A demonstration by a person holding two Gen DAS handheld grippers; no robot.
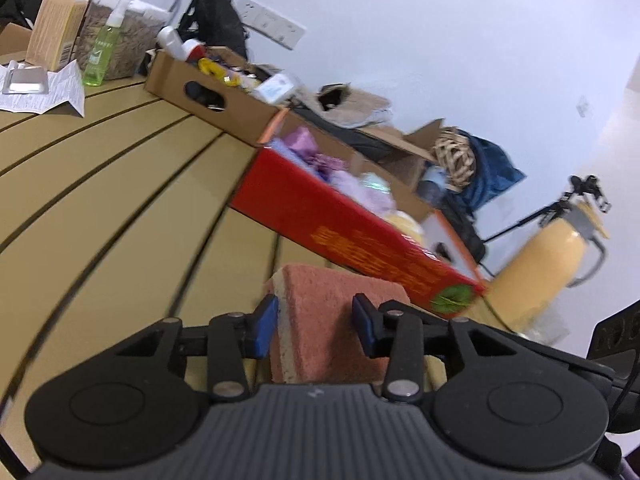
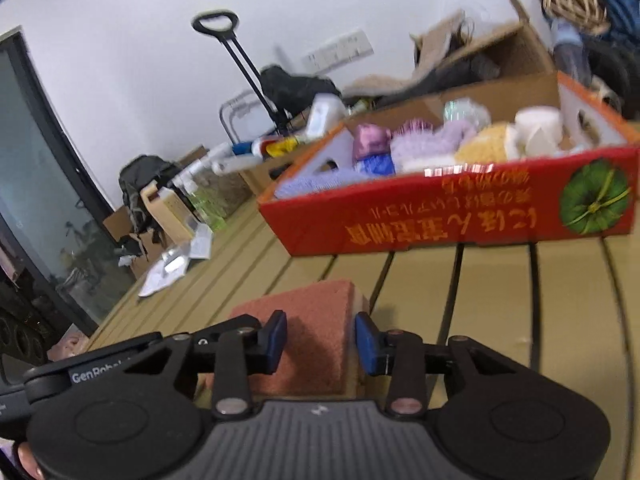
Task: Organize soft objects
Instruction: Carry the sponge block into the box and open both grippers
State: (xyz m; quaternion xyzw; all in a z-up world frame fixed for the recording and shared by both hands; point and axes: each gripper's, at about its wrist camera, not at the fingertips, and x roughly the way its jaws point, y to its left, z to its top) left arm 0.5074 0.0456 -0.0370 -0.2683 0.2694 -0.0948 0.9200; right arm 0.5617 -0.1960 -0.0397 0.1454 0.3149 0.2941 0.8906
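My left gripper (image 1: pixel 315 326) is shut on a pink-topped scouring sponge (image 1: pixel 332 300) with a yellow underside, held above the slatted table near the red box (image 1: pixel 352 236). My right gripper (image 2: pixel 321 342) is shut on another pink scouring sponge (image 2: pixel 316 320), just above the table in front of the red box (image 2: pixel 460 216). The red box holds soft things: purple and lilac cloths (image 2: pixel 420 142), a yellow sponge (image 2: pixel 486 144) and a white roll (image 2: pixel 538 128).
A brown cardboard box (image 1: pixel 212 92) of bottles and tubes stands beyond the red box. A green spray bottle (image 1: pixel 100 52), a tan carton (image 1: pixel 56 20) and papers (image 1: pixel 40 88) lie at the table's far end. A yellow jug (image 1: pixel 544 268) stands by the red box's corner.
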